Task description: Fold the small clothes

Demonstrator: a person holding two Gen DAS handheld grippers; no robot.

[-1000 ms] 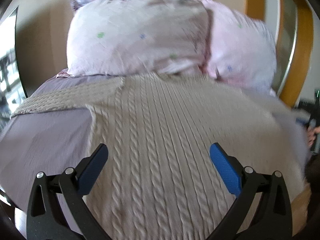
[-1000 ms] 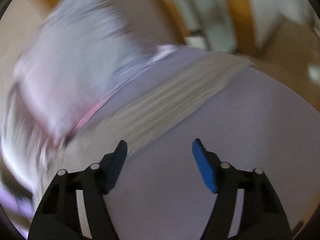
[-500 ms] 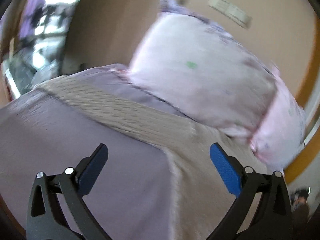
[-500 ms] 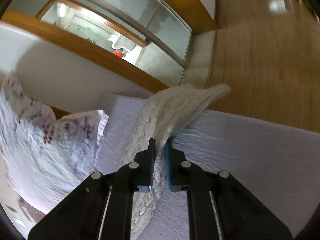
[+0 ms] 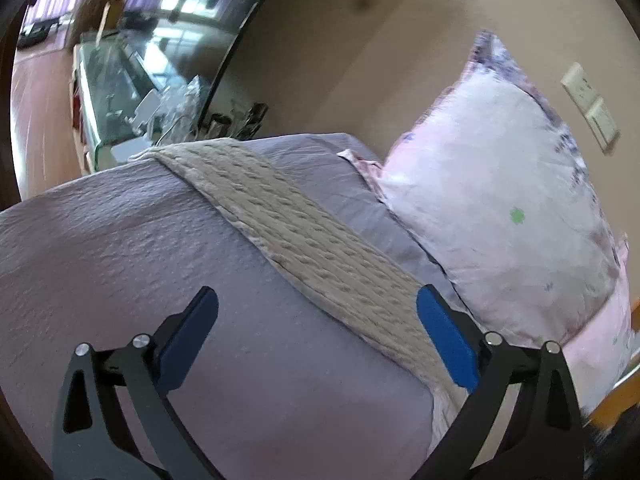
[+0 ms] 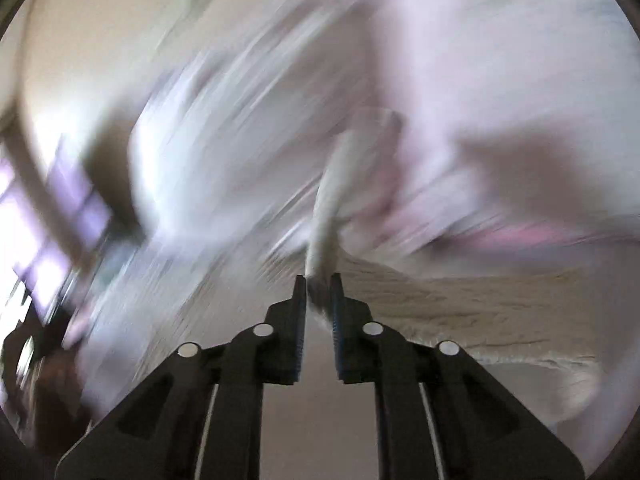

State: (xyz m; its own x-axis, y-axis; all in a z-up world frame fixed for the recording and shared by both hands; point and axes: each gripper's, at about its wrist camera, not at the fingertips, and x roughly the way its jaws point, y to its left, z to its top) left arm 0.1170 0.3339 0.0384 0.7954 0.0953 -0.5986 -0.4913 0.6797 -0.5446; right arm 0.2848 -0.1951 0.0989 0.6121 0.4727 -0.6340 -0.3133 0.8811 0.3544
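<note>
A beige cable-knit sweater lies on the lilac bed. In the left wrist view its sleeve [image 5: 304, 240] stretches flat from the far left edge of the bed toward the lower right. My left gripper [image 5: 318, 312] is open and empty, hovering above the sheet with the sleeve passing between its fingers. My right gripper [image 6: 319, 280] is shut on the other sleeve [image 6: 332, 200] and holds it lifted, with the sweater body [image 6: 460, 304] lying to the right. The right wrist view is heavily blurred.
A pale pink patterned pillow [image 5: 500, 216] leans against the beige wall at the head of the bed. The lilac sheet [image 5: 120, 248] covers the mattress. A glass cabinet with clutter [image 5: 132, 92] stands past the bed's far left edge.
My right gripper closed on a sleeve and has swung with it from the bed's edge toward the pillows. My left gripper, still open, turned left from the sweater body to the other sleeve.
</note>
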